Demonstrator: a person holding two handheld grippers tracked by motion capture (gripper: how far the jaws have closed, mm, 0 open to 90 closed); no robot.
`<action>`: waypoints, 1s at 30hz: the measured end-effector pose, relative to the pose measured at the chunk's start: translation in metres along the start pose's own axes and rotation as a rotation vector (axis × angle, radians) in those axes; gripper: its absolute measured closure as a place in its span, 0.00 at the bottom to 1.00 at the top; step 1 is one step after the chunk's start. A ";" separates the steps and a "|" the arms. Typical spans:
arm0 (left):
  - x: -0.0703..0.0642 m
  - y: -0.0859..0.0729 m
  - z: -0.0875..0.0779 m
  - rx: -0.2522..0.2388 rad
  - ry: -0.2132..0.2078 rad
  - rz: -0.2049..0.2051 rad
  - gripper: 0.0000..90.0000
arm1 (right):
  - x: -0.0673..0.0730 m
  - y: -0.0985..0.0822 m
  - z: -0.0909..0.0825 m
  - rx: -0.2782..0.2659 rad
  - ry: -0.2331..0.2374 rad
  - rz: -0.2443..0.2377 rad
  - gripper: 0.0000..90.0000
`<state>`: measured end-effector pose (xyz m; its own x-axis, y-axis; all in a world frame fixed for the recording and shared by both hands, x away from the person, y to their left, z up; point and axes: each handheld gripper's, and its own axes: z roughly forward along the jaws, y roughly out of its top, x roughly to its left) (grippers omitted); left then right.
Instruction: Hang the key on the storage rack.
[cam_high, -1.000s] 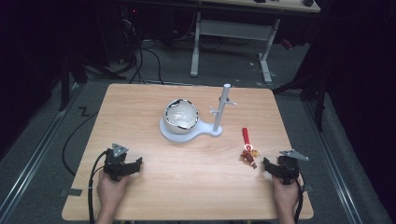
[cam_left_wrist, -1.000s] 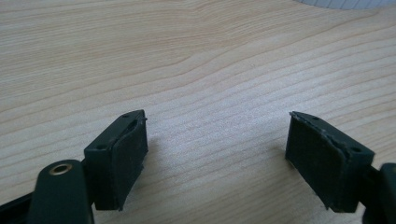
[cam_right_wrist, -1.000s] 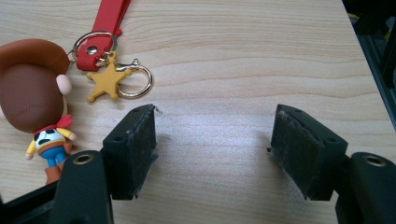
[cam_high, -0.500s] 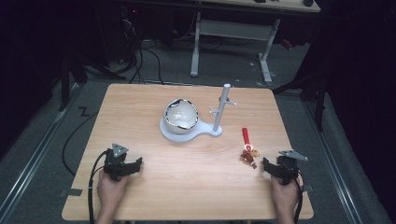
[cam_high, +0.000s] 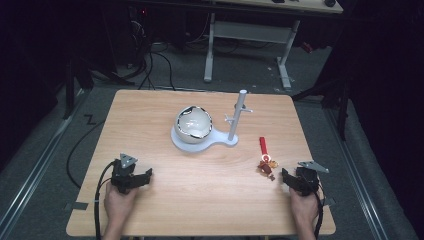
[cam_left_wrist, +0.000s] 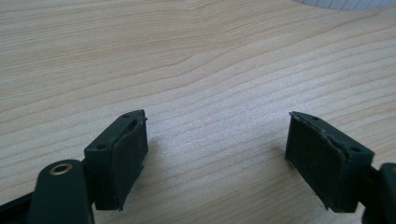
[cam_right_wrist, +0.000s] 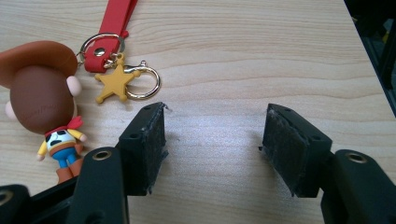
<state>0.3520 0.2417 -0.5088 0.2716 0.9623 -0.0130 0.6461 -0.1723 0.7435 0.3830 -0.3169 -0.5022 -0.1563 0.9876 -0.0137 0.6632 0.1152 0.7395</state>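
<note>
Nothing has really changed over the last second: both hands are parked at the near edge of the wooden table (cam_high: 150, 115), so no step has started. The left gripper (cam_left_wrist: 215, 154) sits jaws wide, with bare woodgrain between the matte rubbery pads. The right gripper (cam_right_wrist: 212, 144) is spread wide too and empty, with the cowboy figure keychain (cam_right_wrist: 44, 100) just beside its left jaw: glossy plastic, gold star charm (cam_right_wrist: 115, 83), red strap (cam_right_wrist: 109, 32). Farther back is a white stand (cam_high: 239, 117) with a cracked-looking round dome (cam_high: 194, 122) on its base.
</note>
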 end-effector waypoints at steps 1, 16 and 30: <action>0.000 0.000 0.000 0.000 -0.001 0.000 0.24 | 0.000 0.000 0.000 -0.001 -0.004 -0.001 0.44; 0.000 0.000 0.000 0.000 0.001 -0.002 0.24 | -0.003 -0.002 -0.005 -0.011 0.009 0.008 0.54; 0.000 0.000 0.000 0.000 0.001 -0.002 0.24 | 0.000 -0.005 -0.028 -0.063 0.059 -0.064 0.63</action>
<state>0.3521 0.2421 -0.5087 0.2692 0.9630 -0.0140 0.6470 -0.1700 0.7433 0.3591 -0.3201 -0.4868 -0.2406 0.9703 -0.0240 0.6032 0.1689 0.7795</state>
